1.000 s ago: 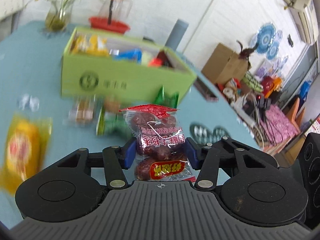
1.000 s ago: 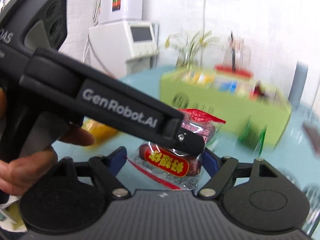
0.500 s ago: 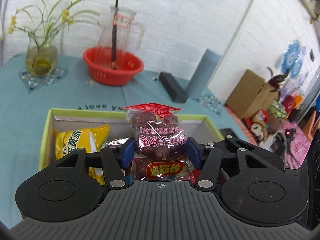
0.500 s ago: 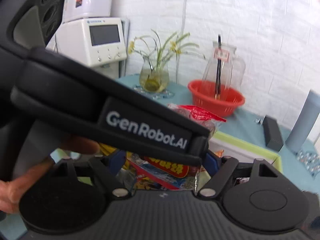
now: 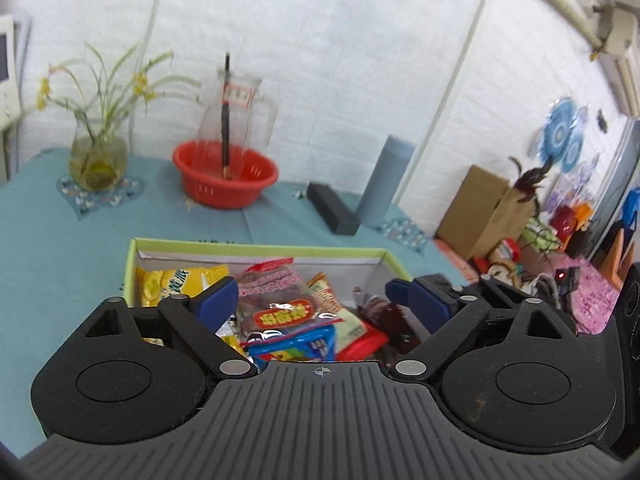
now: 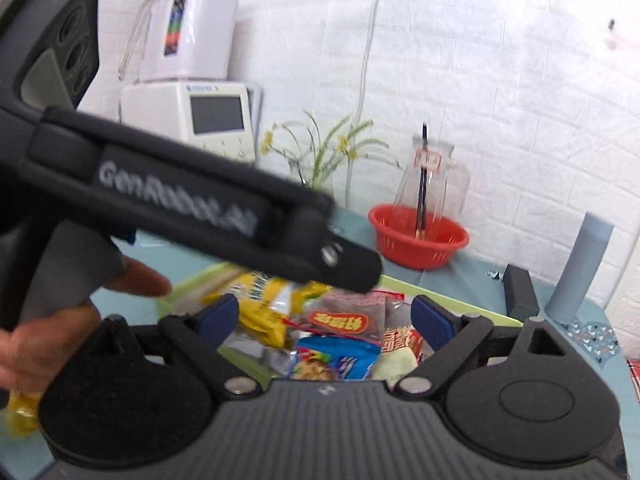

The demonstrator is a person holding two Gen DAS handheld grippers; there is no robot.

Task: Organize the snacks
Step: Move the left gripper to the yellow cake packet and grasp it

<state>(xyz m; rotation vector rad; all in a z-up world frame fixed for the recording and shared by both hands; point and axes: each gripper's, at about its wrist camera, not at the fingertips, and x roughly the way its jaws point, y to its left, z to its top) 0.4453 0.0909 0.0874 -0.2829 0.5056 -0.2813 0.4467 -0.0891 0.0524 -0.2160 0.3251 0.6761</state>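
Backdrop: white brick wall behind a bench (image 5: 48,240) under a teal cloth.
Far bench edge: glass vase of yellow flowers (image 5: 98,160), red basket (image 5: 225,178) with a clear pitcher (image 5: 236,108) standing in it, black box (image 5: 332,208), grey-blue cylinder (image 5: 385,182).
Side of room: cardboard box (image 5: 486,208) and a jumble of colourful goods on the floor, off the bench's right edge.
Snack box: green cardboard box (image 5: 256,246), top open, near the middle of the bench, holding a loose heap of packets.
Red date packet (image 5: 276,304): lying on top of the heap inside the snack box, label up, between but apart from the blue pads.
Neighbours in the box: yellow chip bag (image 5: 180,282) toward the left wall, blue packet (image 5: 298,342) nearest the camera, dark red packet (image 5: 380,314) to the right.
Left hand-held gripper (image 5: 316,300): over the box, fingers spread wide, nothing between them.
Right hand-held gripper (image 6: 324,318): also over the box, fingers spread, pinching nothing.
Across the right wrist view: body of the left tool, blurred, with the person's left hand (image 6: 60,320) on its handle.
Bench by that hand: something yellow (image 6: 20,412) at the frame edge, possibly another packet, too blurred to name.
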